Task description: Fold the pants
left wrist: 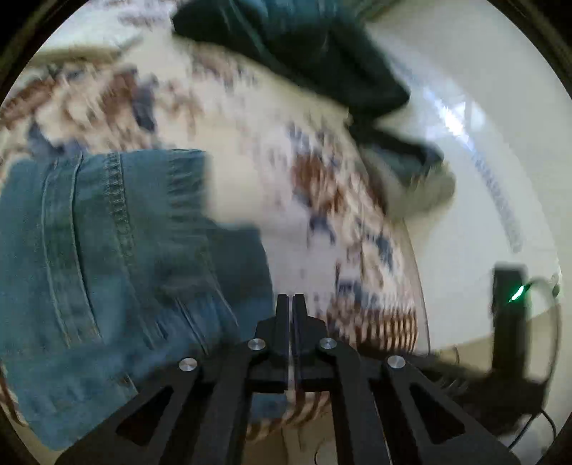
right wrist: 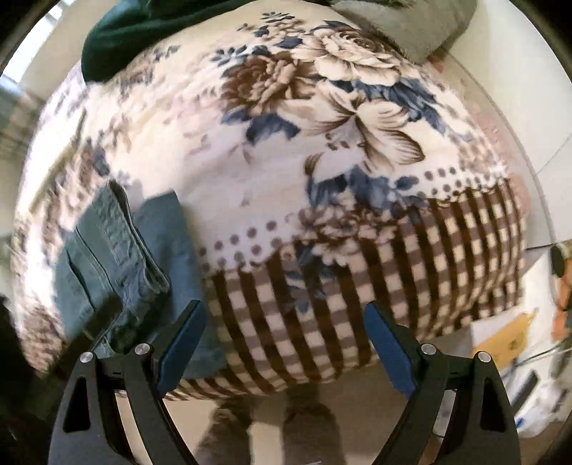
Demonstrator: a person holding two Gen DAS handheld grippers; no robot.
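The blue denim pants (left wrist: 118,272) lie folded on a floral blanket (left wrist: 250,150), filling the left of the left wrist view. My left gripper (left wrist: 290,304) is shut with nothing between its fingers, just right of the pants' edge. In the right wrist view the folded pants (right wrist: 118,264) lie at the left on the blanket (right wrist: 286,143). My right gripper (right wrist: 286,322) is open and empty above the checked border, to the right of the pants.
A dark green cloth (left wrist: 304,53) lies at the far end of the blanket, also in the right wrist view (right wrist: 118,35). A grey cushion (right wrist: 422,25) sits at the far right. A black device with a green light (left wrist: 511,314) stands on the floor. Boxes and papers (right wrist: 507,336) lie right.
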